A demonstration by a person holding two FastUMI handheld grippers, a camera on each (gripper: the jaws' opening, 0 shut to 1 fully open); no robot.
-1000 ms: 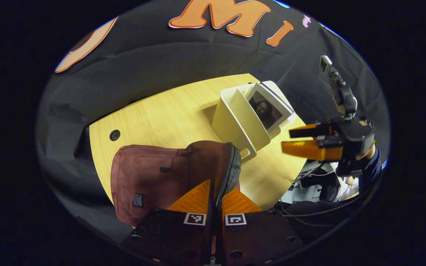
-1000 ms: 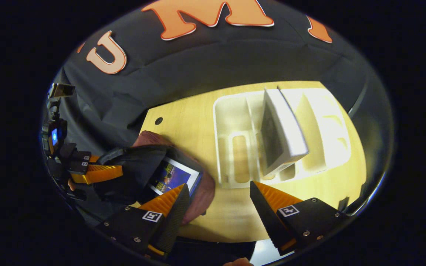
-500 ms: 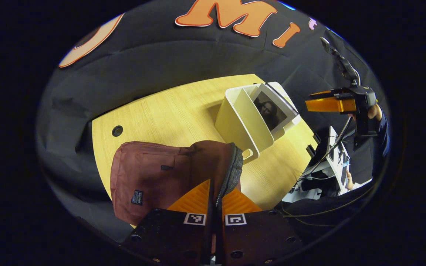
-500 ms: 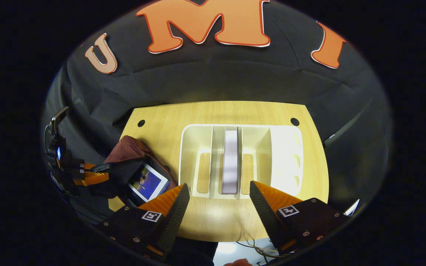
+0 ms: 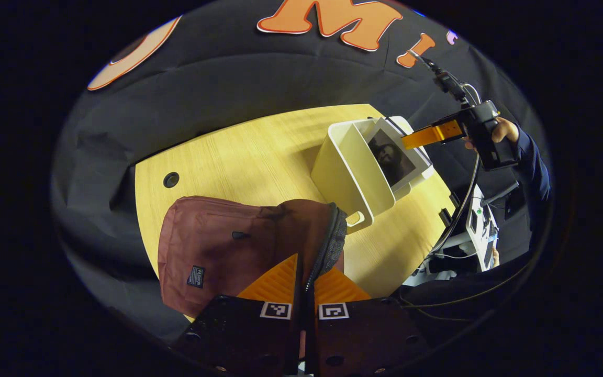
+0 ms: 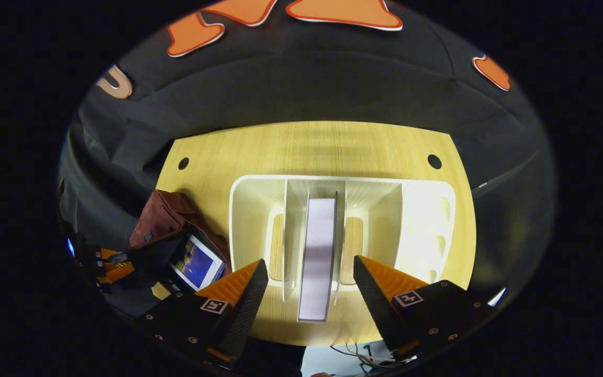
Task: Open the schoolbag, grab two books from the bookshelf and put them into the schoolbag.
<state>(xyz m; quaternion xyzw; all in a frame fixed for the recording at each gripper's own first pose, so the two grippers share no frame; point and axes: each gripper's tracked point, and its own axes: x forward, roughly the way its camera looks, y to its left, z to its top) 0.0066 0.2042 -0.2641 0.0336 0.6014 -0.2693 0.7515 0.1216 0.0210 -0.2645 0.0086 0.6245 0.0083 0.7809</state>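
My left gripper (image 5: pixel 305 277) is closed on the zipper edge of the schoolbag (image 5: pixel 218 246), holding the mouth up. My right gripper (image 6: pixel 309 285) is wide open and holds nothing, one finger either side of the second book (image 6: pixel 318 256), not touching.

Progress, as I judge it: bag open, one book (image 6: pixel 197 264) already inside (cover showing, to the left of my right gripper). The second book stands upright in the bookshelf (image 6: pixel 249 209), directly ahead, and is not yet gripped or moved.

The shelf dividers flank it closely and may catch my fingers. The table (image 6: pixel 312 146) lies beyond.
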